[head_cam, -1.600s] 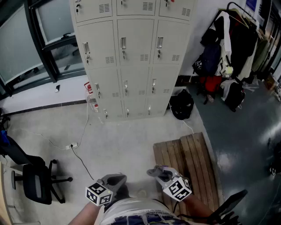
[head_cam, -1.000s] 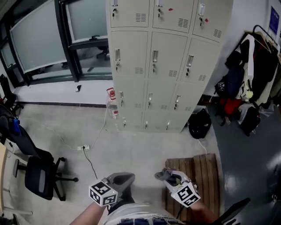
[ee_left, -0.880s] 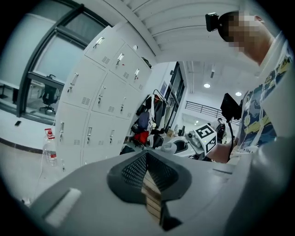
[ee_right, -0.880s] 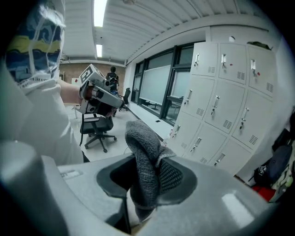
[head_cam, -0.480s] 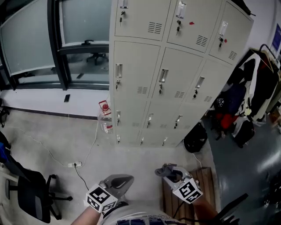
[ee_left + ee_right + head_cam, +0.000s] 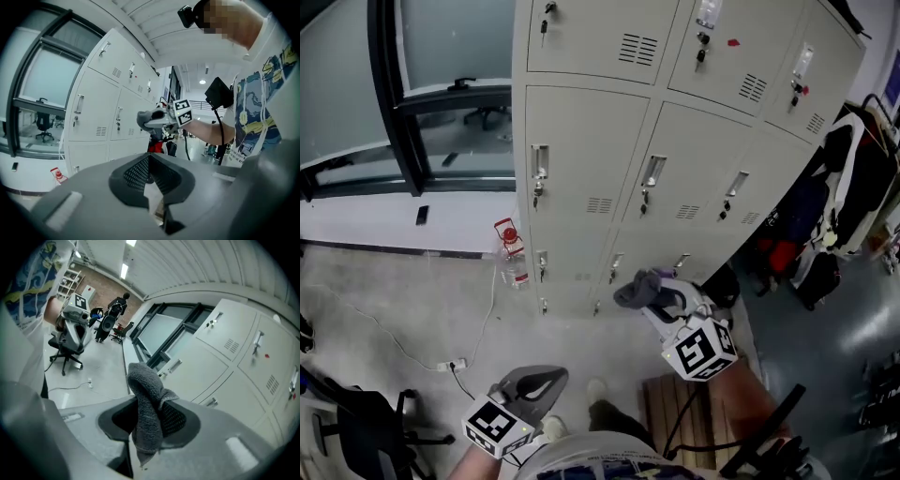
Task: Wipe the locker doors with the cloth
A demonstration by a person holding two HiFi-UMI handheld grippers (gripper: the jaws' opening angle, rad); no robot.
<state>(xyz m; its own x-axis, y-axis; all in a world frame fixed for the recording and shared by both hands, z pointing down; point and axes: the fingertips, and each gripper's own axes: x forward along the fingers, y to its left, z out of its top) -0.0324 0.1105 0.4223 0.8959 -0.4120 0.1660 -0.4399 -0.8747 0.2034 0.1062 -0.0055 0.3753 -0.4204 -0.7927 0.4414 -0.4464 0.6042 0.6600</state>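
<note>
Grey cloth (image 6: pixel 635 287) sits bunched and pinched between the jaws of the right hand-held gripper (image 6: pixel 652 292), with one folded end standing up above the jaw tips and a shorter end hanging below them in the right gripper view. In the head view that gripper is raised out in front of the person, its marker cube (image 6: pixel 699 351) facing up, and the cloth lies over the lower rows of the beige lockers (image 6: pixel 609 159); whether it touches a door I cannot tell. The left hand-held gripper (image 6: pixel 553 378) is held low and close to the body, pointing towards the lockers, its jaws brought together with nothing between them. The locker doors are all shut, each with a metal handle and a small vent. A clear water bottle (image 6: pixel 508 247) with a red cap stands on the concrete floor (image 6: pixel 403 309) just beside the lockers' left corner, and a white cable (image 6: pixel 483 323) trails across the floor near it. A wooden pallet (image 6: pixel 661 412) lies on the floor below the right arm, and dark coats and bags (image 6: pixel 825 216) hang to the right of the lockers
</note>
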